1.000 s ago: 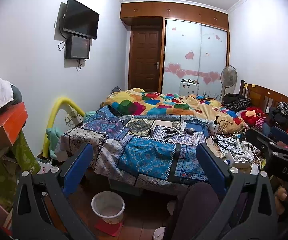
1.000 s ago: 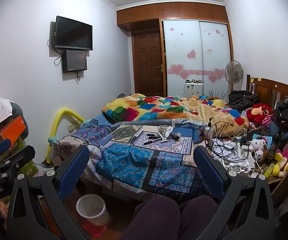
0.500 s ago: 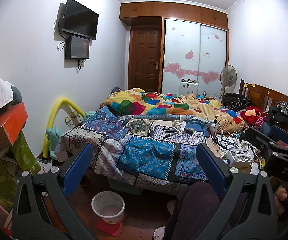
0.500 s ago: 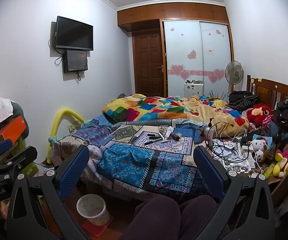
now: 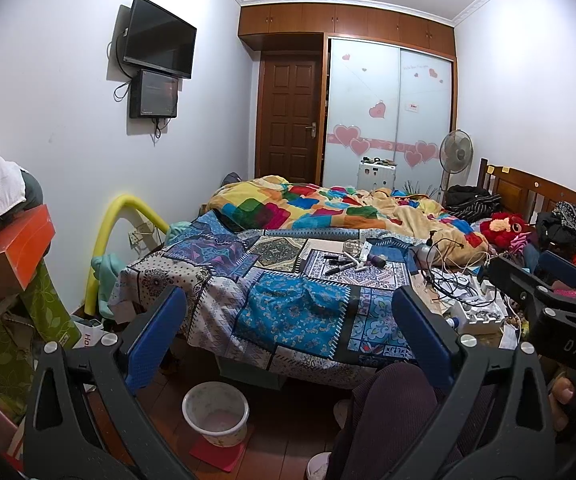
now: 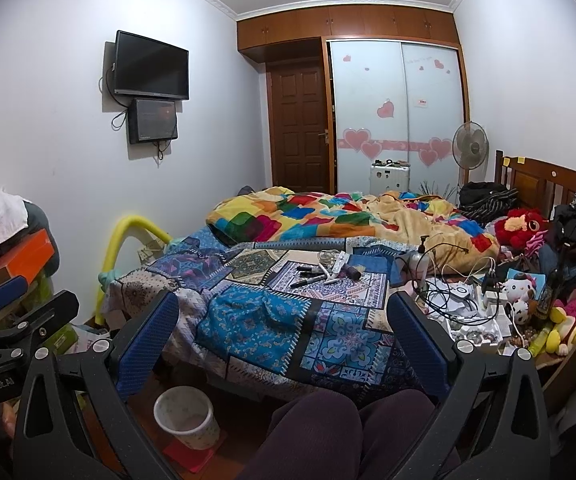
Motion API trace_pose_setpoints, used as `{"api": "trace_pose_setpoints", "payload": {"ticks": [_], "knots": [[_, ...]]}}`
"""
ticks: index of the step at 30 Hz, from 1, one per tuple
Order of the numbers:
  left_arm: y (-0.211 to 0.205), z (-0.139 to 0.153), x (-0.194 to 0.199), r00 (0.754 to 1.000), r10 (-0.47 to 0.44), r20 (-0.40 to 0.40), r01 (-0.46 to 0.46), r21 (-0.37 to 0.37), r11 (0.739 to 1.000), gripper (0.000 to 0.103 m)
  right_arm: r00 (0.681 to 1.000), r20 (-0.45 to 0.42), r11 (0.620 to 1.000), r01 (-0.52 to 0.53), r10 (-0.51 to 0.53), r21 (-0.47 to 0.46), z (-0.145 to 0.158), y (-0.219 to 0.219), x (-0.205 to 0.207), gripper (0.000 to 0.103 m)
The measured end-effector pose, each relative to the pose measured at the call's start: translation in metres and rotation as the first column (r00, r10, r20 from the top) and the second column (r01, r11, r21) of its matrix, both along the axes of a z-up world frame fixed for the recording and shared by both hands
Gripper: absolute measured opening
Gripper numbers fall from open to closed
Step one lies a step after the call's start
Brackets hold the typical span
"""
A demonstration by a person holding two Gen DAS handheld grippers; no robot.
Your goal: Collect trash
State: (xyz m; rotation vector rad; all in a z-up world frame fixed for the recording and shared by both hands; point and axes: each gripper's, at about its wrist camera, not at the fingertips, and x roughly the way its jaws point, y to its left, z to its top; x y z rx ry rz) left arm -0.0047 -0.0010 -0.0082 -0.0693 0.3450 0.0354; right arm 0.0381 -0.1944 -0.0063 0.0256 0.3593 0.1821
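Observation:
A small white waste bin (image 5: 215, 413) stands on the wood floor by the bed's near edge; it also shows in the right wrist view (image 6: 184, 416). Small loose items, pens and tubes (image 5: 352, 261), lie on the patterned bedspread (image 5: 288, 312); they also show in the right wrist view (image 6: 324, 271). My left gripper (image 5: 288, 338) is open and empty, held in the air well short of the bed. My right gripper (image 6: 284, 338) is open and empty beside it. Each gripper shows at the edge of the other's view.
A colourful quilt (image 5: 328, 210) covers the far bed. Cables, chargers and plush toys (image 6: 488, 300) crowd the right side by the headboard (image 6: 548, 184). Boxes and cloth (image 5: 4, 248) pile at left. My knees (image 6: 328, 432) are below. A red mat (image 5: 220, 454) lies under the bin.

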Motion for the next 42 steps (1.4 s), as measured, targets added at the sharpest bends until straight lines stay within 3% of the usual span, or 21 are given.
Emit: {"api": "trace_pose_setpoints", "payload": {"ticks": [21, 33, 42], "knots": [[-0.004, -0.001, 0.011, 0.999, 0.006, -0.032, -0.006, 0.004, 1.000, 0.103, 0.999, -0.032, 1.000, -0.006, 0.006, 0.000, -0.008, 0.007, 0.017, 0.103], [-0.002, 0.018, 0.101, 0.995, -0.016, -0.100, 0.008, -0.077, 0.997, 0.103, 1.000, -0.015, 1.000, 0.026, -0.026, -0.005, 0.007, -0.016, 0.071, 0.103], [-0.037, 0.016, 0.204, 0.982, -0.037, -0.184, 0.027, -0.054, 0.998, 0.103, 0.996, -0.047, 0.997, 0.069, -0.071, -0.037, 0.006, -0.055, 0.139, 0.103]]}}
